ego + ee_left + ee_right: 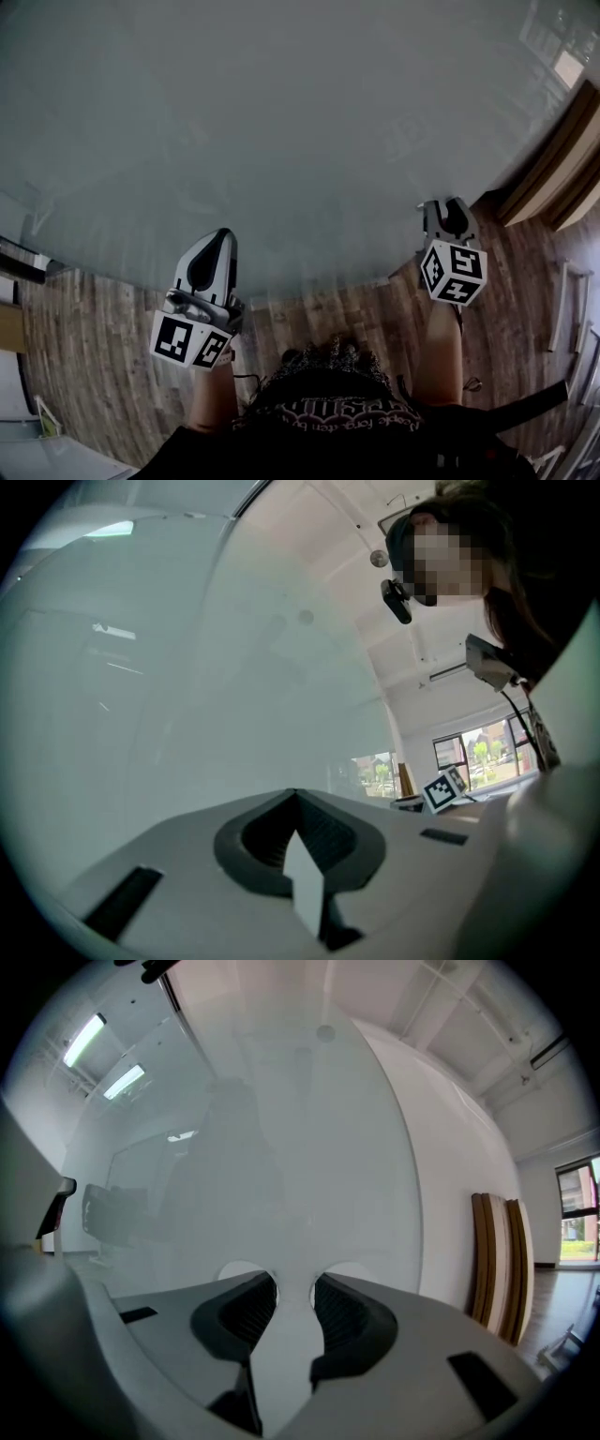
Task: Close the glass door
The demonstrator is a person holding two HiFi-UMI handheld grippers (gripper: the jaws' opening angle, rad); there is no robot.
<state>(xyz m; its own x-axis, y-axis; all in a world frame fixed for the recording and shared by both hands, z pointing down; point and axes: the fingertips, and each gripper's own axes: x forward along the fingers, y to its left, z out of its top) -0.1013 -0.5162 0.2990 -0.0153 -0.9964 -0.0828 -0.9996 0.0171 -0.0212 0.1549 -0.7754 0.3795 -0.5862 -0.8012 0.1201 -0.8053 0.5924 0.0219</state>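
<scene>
Currently the frosted glass door (281,122) spans 9 to 3 o'clock, its top cut off. Left gripper (223,234) jaws meet, empty; right gripper (448,204) jaws stand apart, empty. Contact with the glass is unclear.

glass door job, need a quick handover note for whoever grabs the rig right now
Left hand-held gripper: jaws together, nothing in them, pointing at the glass door.
Right hand-held gripper: jaws apart, empty, tips close up to the pane, towards its right edge. Contact cannot be confirmed.
Door: the frosted pane fills the view ahead. Wooden boards lean against the wall to its right.
Done: both grippers are up at the door.
Left: push the pane, probably with both, until it is shut. These views do not show whether it already is.
</scene>
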